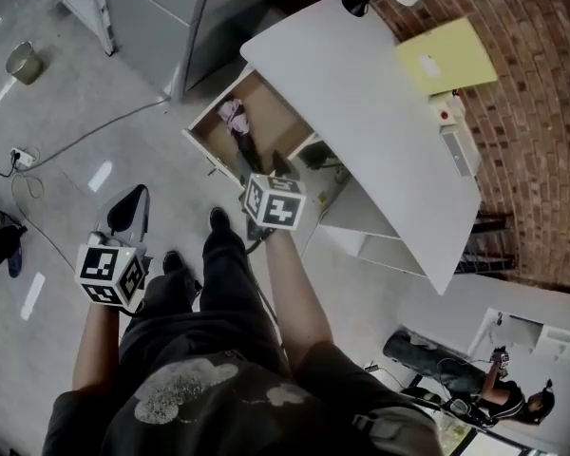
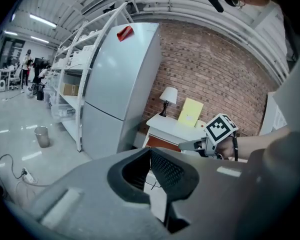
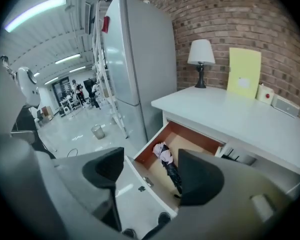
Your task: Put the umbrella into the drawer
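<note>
The folded umbrella point(image 3: 168, 162), pink at one end and black along its length, lies inside the open wooden drawer point(image 3: 190, 140) of the white desk. In the head view the umbrella point(image 1: 237, 127) rests along the drawer point(image 1: 275, 112) bottom. My right gripper point(image 3: 152, 169) hangs open above the drawer's front, nothing between its fingers; it sits at the drawer's near edge point(image 1: 268, 171). My left gripper point(image 2: 150, 156) is shut and empty, held out over the floor point(image 1: 128, 207) to the left of the person's legs. The right gripper point(image 2: 192, 145) with its marker cube shows past it.
The white desk top point(image 1: 361, 93) carries a lamp point(image 1: 361, 3), a yellow card point(image 1: 446, 55) and small boxes. A grey fridge point(image 1: 171, 17) stands left of the drawer. Cables point(image 1: 76, 141) and a bucket point(image 1: 24, 62) are on the floor. The person's shoes point(image 1: 218, 221) stand before the drawer.
</note>
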